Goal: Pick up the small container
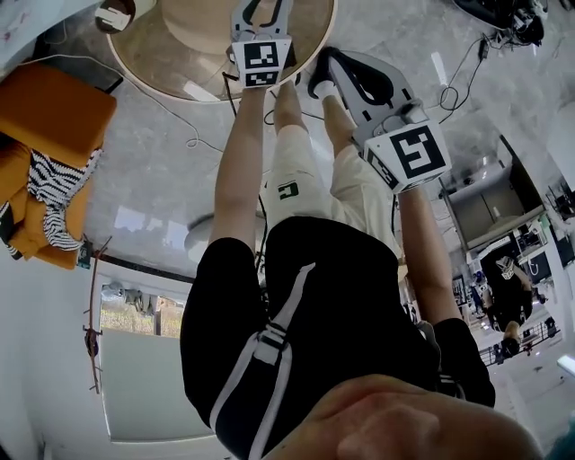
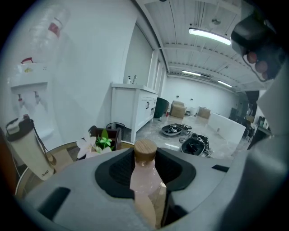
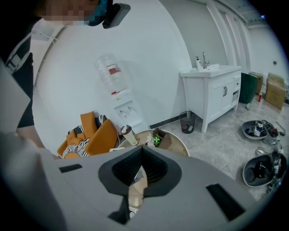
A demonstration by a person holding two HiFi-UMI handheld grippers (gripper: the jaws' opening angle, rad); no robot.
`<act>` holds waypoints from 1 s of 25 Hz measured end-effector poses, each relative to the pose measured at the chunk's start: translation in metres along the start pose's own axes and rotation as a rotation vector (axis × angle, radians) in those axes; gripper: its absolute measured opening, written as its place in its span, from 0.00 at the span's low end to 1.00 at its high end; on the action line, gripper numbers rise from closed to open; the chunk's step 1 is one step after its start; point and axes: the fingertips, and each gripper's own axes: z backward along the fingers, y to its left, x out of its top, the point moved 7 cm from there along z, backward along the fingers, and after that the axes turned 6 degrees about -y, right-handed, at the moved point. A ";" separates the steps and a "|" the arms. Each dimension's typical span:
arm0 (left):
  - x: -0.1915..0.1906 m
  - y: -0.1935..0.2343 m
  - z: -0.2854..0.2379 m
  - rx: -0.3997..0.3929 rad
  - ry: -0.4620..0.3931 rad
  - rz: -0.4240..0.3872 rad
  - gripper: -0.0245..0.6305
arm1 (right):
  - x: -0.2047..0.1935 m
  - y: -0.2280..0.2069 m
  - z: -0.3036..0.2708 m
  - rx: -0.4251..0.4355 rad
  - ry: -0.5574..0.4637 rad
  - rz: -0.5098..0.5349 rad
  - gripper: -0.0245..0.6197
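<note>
Two grippers show in my head view, both reaching toward the round table (image 1: pixel 162 65) at the top of the picture. My left gripper (image 1: pixel 262 16) is over the near rim of the table, with its marker cube just inside that rim. My right gripper (image 1: pixel 322 81) hangs just off the table's rim to the right, over the floor, jaws pressed tip to tip. An orange chair (image 1: pixel 54 117) stands left of the table. I can't pick out the bottle here.

From the left gripper view, the small bottle (image 2: pixel 145 180) stands upright between the jaws, which are clamped on its pink body from both sides. Its wooden cap pokes up past the black pads. The table's edge shows behind the left jaw, and on it sit a tumbler (image 2: pixel 26 151) and a flower pot (image 2: pixel 100 142). The jaws hide the bottle's base, so I can't tell whether it touches the table.

From the right gripper view, the jaws are closed, tips meeting, with nothing between them. The table lies beyond them, and a slice of it shows through the narrow slit behind the tips.
</note>
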 end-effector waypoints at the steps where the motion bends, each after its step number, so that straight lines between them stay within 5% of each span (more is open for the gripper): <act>1: 0.010 0.002 0.005 0.002 -0.007 0.006 0.25 | 0.007 0.002 0.003 -0.003 -0.012 0.005 0.05; 17: 0.209 0.014 0.128 -0.006 -0.198 0.032 0.25 | 0.117 0.052 0.077 0.013 -0.207 0.120 0.04; 25: 0.288 0.010 0.184 -0.032 -0.229 0.036 0.26 | 0.162 0.078 0.091 0.035 -0.310 0.196 0.05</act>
